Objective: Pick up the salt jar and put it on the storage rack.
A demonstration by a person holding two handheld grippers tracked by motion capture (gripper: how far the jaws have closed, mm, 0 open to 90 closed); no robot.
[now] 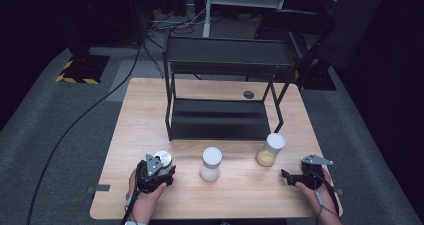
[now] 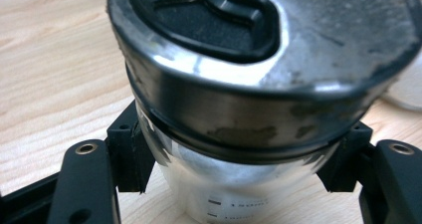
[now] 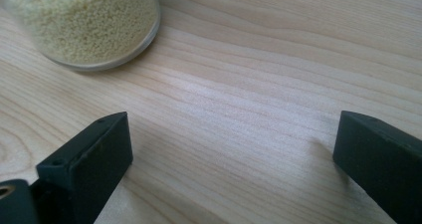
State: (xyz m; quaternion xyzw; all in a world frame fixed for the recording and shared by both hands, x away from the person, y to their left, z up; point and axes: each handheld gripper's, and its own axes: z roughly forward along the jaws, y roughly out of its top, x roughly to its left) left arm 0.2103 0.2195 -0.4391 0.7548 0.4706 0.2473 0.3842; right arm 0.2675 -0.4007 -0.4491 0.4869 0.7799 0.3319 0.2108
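Clamping a clear jar [image 2: 234, 194] just under its brushed-metal lid [image 2: 298, 50], the left tongs [image 1: 159, 171] sit at the lower left of the high view, black pads pressed against the jar's rounded glassy wall. That lid is round, scuffed and dull silver, with a black moulded insert on top. On the pale wood-grain bench [image 1: 150, 105] two more jars stand upright: a white-capped one [image 1: 210, 163] at centre with white contents, and one [image 1: 270, 149] right of it, filled with fine yellow grains. At lower right, the right tongs [image 1: 290, 176] gape wide over bare wood. A black metal shelf rack [image 1: 225, 85] stands behind.
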